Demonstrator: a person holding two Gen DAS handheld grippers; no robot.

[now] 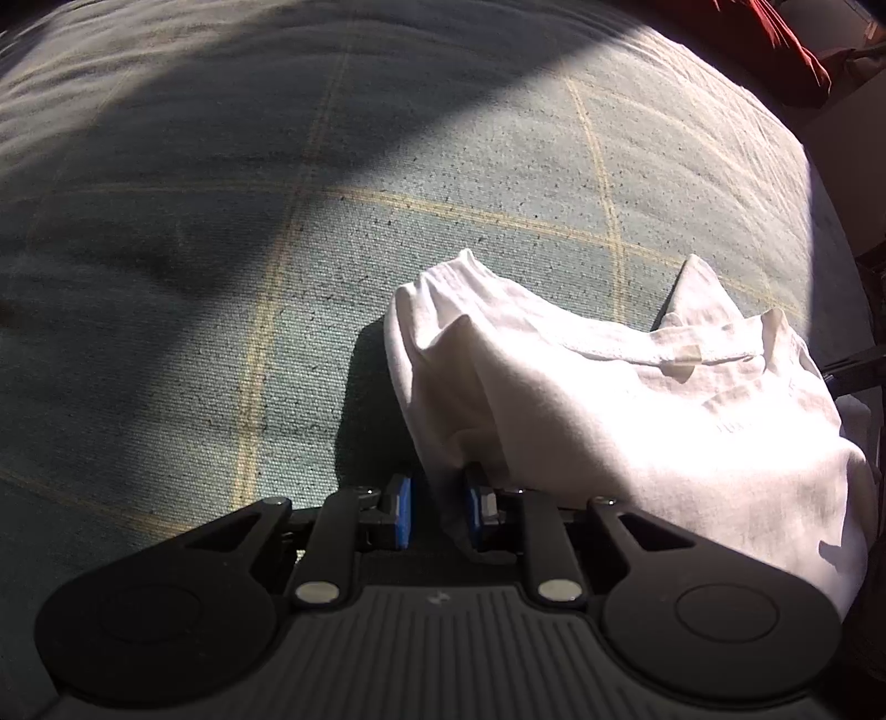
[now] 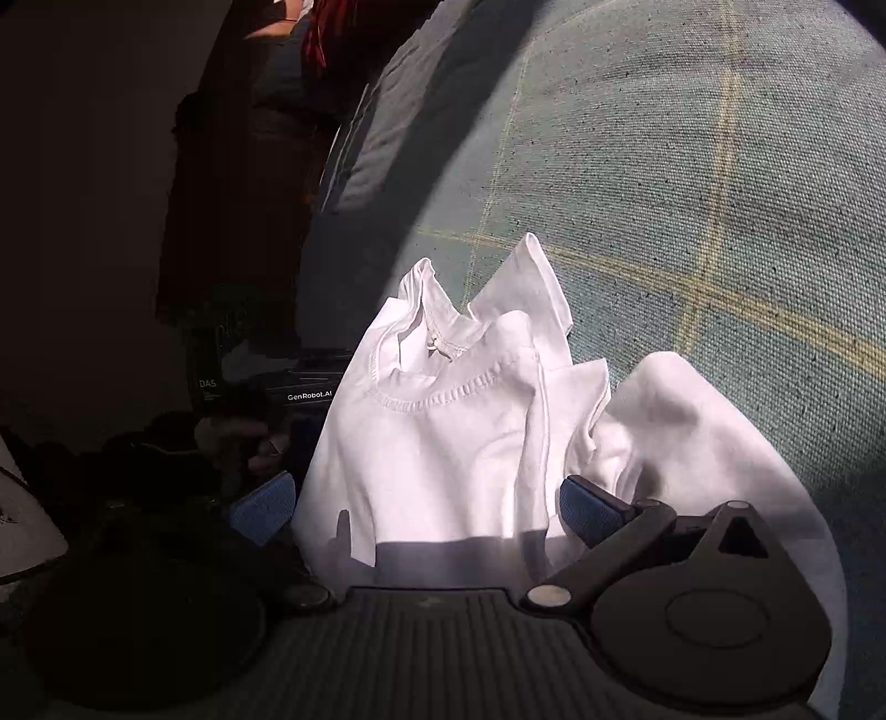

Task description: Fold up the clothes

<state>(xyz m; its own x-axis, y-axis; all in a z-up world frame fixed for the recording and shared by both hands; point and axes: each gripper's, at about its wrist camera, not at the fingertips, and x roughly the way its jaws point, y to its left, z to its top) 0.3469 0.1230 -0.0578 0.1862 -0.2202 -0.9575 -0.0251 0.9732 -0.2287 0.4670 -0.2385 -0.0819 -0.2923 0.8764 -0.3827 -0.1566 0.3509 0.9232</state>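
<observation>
White shirt [image 1: 609,399] pinched in left jaws; between spread right jaws.

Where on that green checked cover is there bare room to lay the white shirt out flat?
Bare room: the green checked cover left of and beyond the white shirt, up to the shadowed far side. Crowded: the edge beside the shirt, with a dark box and a red cloth.

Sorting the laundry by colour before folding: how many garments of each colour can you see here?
White: 1, the crumpled white T-shirt on the green checked bedcover.
Red: 1, a red cloth at the bed's far edge; what kind is unclear.
Total: 2
</observation>
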